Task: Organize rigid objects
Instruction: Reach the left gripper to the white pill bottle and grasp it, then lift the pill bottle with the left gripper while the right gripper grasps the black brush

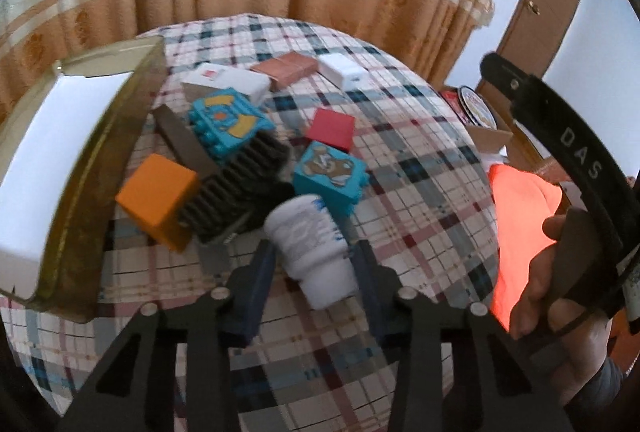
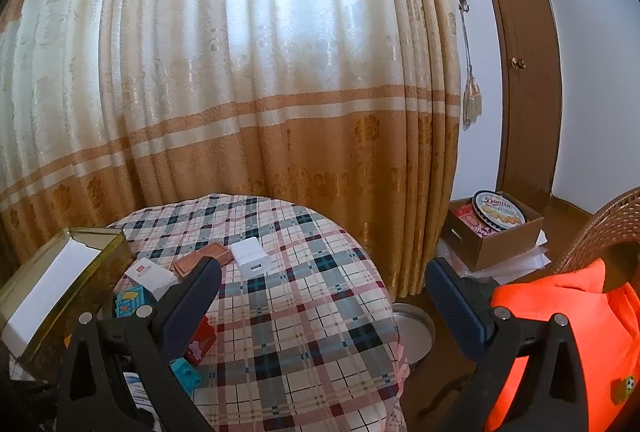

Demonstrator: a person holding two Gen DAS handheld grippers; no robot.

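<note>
Your left gripper point(image 1: 314, 264) has its two blue-padded fingers point(image 1: 262, 272) set either side of one white ribbed plastic cup with blue print point(image 1: 310, 252). The cup is blurred and tilted; the pads sit just beside its walls, and you cannot tell from this view whether they are pressing it. It sits at the near centre of the round worktop with the plaid cloth point(image 1: 420, 200).

Count on the worktop, left wrist view:
- Two turquoise toy blocks: one with a bear picture point(image 1: 330, 178) just beyond the cup, one with yellow patches point(image 1: 228, 124) farther left.
- One orange cube point(image 1: 158, 200), near left.
- One black ribbed block point(image 1: 236, 188) touching the orange cube.
- One red cube point(image 1: 332, 130), centre.
- One brown-pink flat box point(image 1: 288, 70), far.
- Two white boxes: one with a small red label point(image 1: 224, 82), writing too small to read, and one plain white charger-like block point(image 1: 346, 70), far right.
- One gold-rimmed rectangular tin with white lining point(image 1: 92, 148), at the left edge.

Your right gripper point(image 2: 324, 300) hangs above the worktop's right side, fingers point(image 2: 192, 300) spread wide with nothing between them. The handle in your right hand point(image 1: 560, 272) reads "DAS".

On the floor at far right, one cardboard box point(image 2: 500, 244) holds a round tin lettered "Danisa" point(image 2: 498, 210).
</note>
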